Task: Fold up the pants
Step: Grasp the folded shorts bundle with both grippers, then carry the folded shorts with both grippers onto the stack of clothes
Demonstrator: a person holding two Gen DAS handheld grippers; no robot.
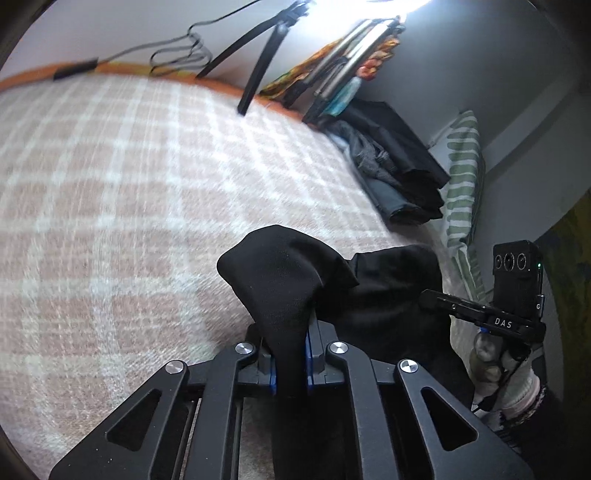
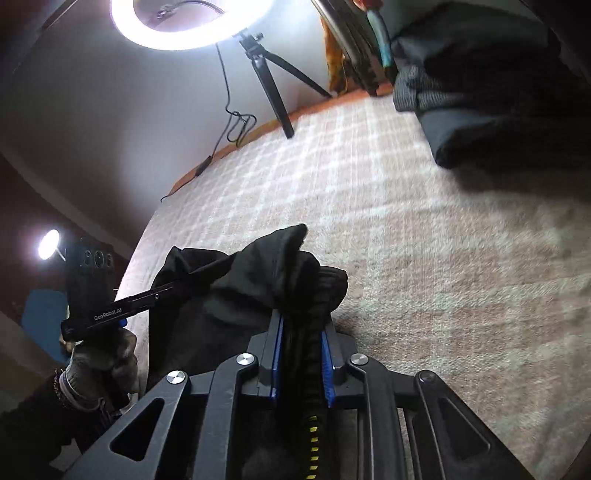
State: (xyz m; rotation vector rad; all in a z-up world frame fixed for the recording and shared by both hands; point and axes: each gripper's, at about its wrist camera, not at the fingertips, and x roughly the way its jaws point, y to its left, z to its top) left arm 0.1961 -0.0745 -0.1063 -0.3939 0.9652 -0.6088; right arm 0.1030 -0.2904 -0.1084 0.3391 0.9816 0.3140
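pants (image 1: 295,273) black, bunched, held up over the bed (image 1: 110,192) | left gripper (image 1: 290,354) clamped on one part at 6 o'clock | right gripper (image 2: 301,343) clamped on another | step: lifting to spread | next: likely draw grippers apart, lay pants flat on bed

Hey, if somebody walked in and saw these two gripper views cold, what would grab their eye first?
Probably the black pants, bunched and pinched in both the left gripper and the right gripper above the pink checked blanket. Next, the glaring ring light on its tripod at the bed's far edge. Then the stack of dark folded clothes beside the wall.
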